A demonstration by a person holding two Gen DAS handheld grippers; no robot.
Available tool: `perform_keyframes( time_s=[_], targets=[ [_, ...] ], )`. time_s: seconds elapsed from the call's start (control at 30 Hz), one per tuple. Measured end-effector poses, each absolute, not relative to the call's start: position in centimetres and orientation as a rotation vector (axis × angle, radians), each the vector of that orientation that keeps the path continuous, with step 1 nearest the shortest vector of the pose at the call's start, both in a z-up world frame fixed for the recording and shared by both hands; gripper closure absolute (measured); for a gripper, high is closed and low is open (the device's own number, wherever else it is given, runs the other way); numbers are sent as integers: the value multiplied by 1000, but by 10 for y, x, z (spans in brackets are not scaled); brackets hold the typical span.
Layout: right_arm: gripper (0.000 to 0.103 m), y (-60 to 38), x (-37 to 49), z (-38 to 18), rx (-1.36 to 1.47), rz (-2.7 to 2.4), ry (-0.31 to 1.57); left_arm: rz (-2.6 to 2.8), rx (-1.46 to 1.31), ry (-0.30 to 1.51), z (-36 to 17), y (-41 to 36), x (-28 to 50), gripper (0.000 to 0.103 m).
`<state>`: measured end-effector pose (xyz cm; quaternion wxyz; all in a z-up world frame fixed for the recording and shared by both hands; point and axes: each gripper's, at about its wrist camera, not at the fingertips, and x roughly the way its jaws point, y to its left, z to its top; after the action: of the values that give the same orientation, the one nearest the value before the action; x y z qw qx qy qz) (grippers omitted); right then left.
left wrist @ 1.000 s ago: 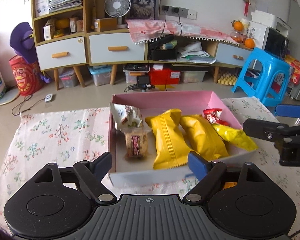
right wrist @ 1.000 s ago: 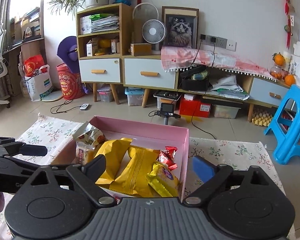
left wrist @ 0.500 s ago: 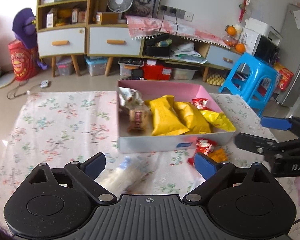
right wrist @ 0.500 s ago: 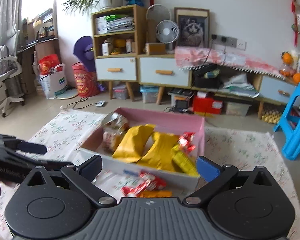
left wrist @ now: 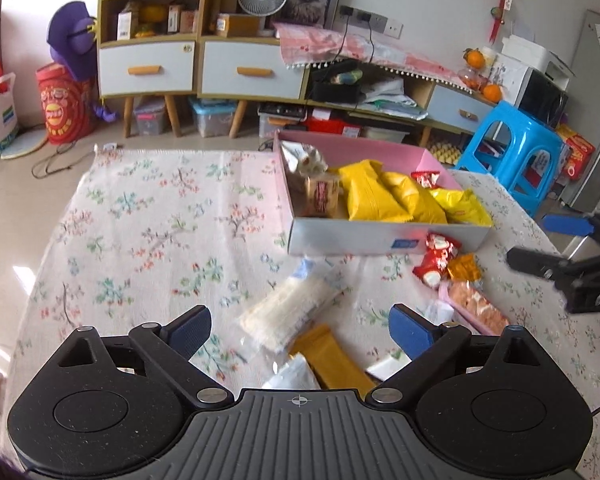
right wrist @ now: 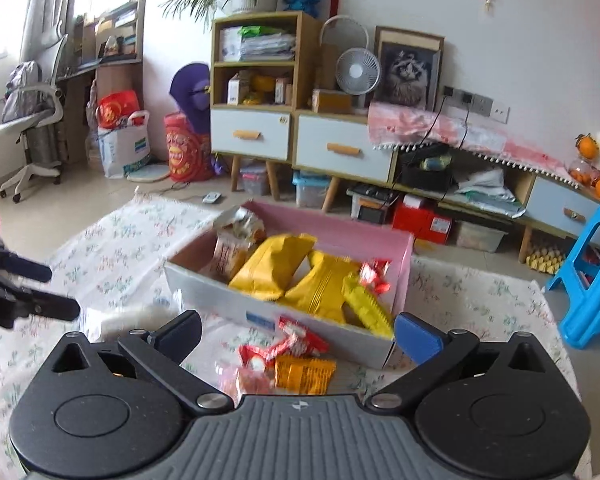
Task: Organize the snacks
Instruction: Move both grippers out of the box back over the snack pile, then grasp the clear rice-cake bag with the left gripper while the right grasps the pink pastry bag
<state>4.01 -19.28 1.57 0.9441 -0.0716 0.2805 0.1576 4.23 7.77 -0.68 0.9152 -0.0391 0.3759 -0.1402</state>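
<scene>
Both grippers sit further back from the box than a second ago, so loose snacks on the cloth in front of it now show; the box itself has not shifted, yellow bags inside as before. The left gripper has just been opening, and its jaws stand wide with nothing between the pads; a clear pack lies just ahead, long axis slanting up to the right toward the box. The right gripper has also been opening, gaping wide and empty; a red packet and an orange packet lie below it, near the box front. Readable writing is scarce: "DAS" on the right gripper's body in the left view; the box's blue label is too small to read.
</scene>
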Motion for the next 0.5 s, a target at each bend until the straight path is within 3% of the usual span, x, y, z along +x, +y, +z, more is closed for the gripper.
perform_keyframes(
  time_s=[0.5],
  targets=[
    [10, -198, 30, -32, -23, 498, 767, -410, -24, 747, -47, 97, 67, 9]
  ],
)
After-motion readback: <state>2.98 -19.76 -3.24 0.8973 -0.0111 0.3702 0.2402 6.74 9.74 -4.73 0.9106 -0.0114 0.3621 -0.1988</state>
